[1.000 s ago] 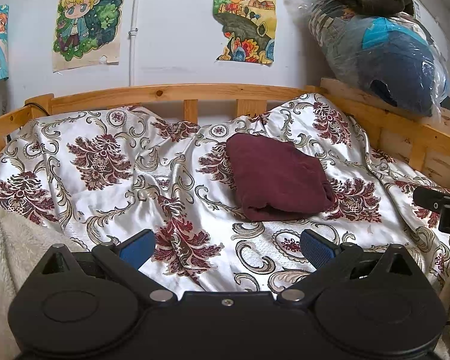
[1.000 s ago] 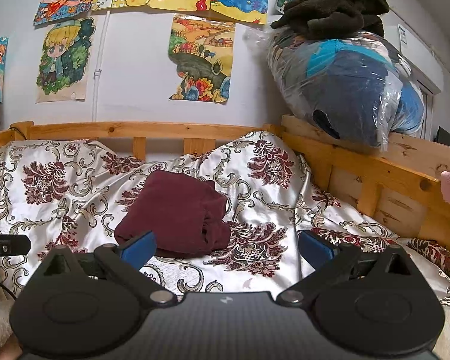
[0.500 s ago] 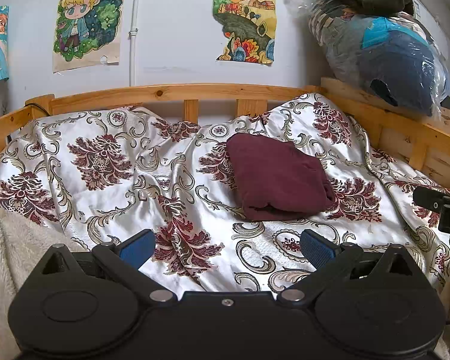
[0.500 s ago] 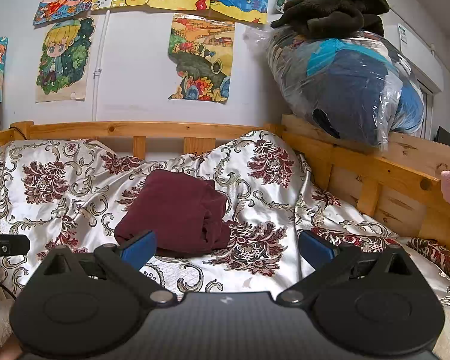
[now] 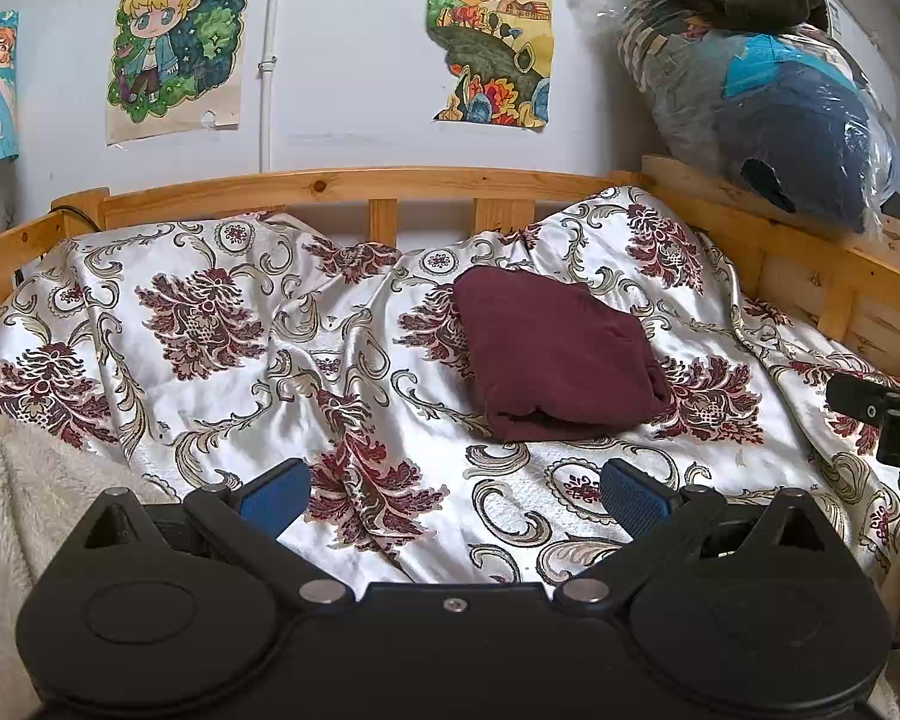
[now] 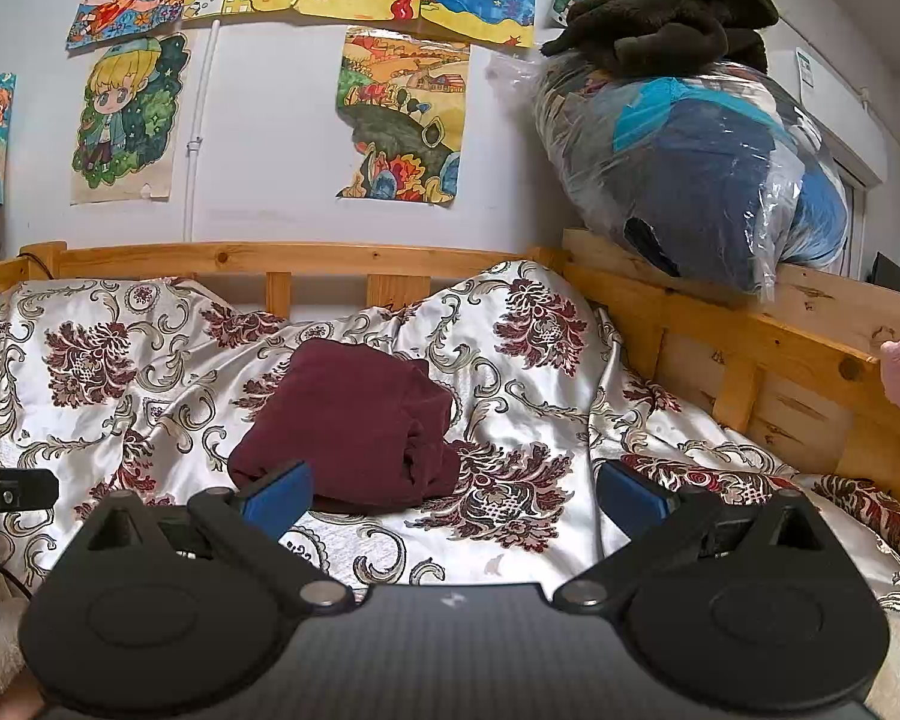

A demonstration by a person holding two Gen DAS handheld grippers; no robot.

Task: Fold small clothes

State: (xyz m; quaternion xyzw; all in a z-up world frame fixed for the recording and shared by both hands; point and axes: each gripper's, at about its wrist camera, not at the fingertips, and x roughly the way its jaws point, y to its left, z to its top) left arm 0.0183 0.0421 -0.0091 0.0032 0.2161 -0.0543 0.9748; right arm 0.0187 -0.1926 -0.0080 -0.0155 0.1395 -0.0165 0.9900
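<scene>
A dark red garment (image 5: 555, 354) lies folded into a compact bundle on the patterned satin bedspread (image 5: 222, 360), toward the far right of the bed. It also shows in the right wrist view (image 6: 354, 420). My left gripper (image 5: 455, 495) is open and empty, held back from the garment over the near part of the bedspread. My right gripper (image 6: 453, 495) is open and empty, just short of the garment's near edge. The right gripper's tip shows at the right edge of the left wrist view (image 5: 882, 414).
A wooden bed rail (image 5: 354, 186) runs along the back and right side (image 6: 750, 360). A plastic bag of clothes (image 6: 708, 180) with a dark fleece (image 6: 660, 18) on top sits on the right rail. A cream fleece blanket (image 5: 12, 480) lies at near left.
</scene>
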